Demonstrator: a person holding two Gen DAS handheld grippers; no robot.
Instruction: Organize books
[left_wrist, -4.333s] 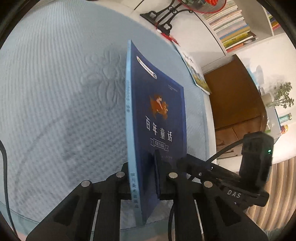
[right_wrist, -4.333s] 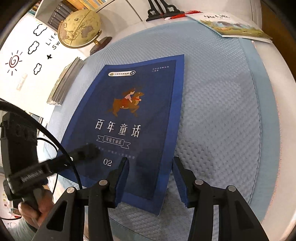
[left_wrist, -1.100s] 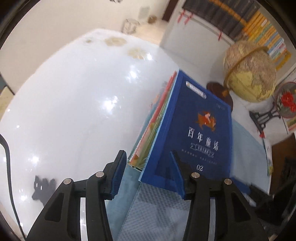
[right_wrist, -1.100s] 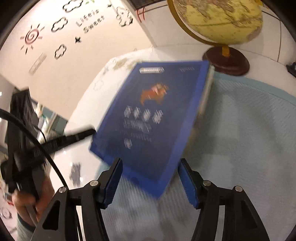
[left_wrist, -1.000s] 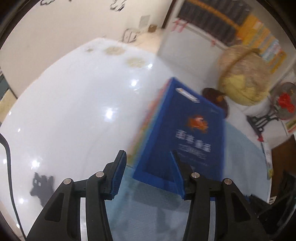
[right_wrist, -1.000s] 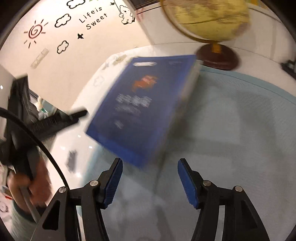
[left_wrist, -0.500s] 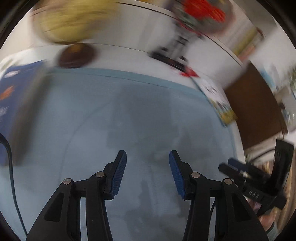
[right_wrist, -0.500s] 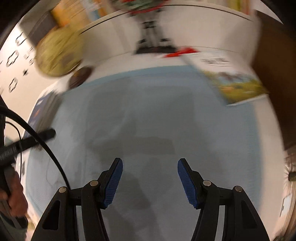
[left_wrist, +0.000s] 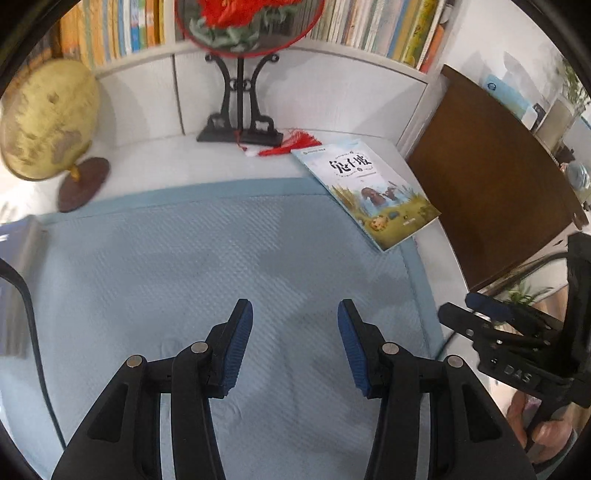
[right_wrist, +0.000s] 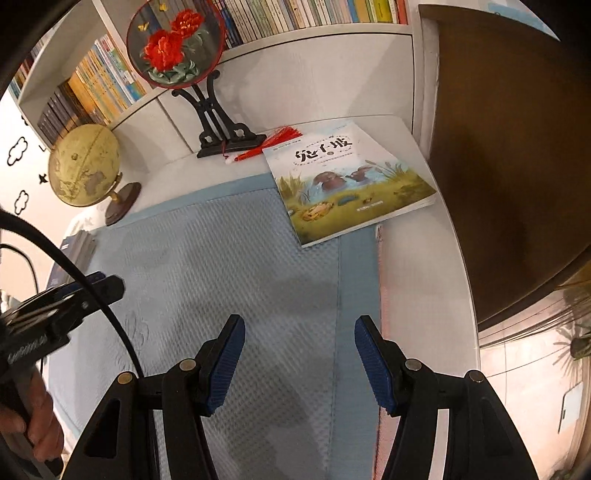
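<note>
A picture book with a pale blue and green cover lies flat at the far right of the table, half on the blue mat; it also shows in the right wrist view. A stack of books topped by a dark blue one lies at the left edge, also in the right wrist view. My left gripper is open and empty above the mat. My right gripper is open and empty, short of the picture book.
A globe stands at the back left. A round red-flower ornament on a black stand stands at the back centre with a red tassel. A bookshelf runs behind. A brown cabinet adjoins the table's right side.
The left gripper let go of the dark blue book on the stack at the left. Both grippers then swung right and now face the picture book, open and empty.
</note>
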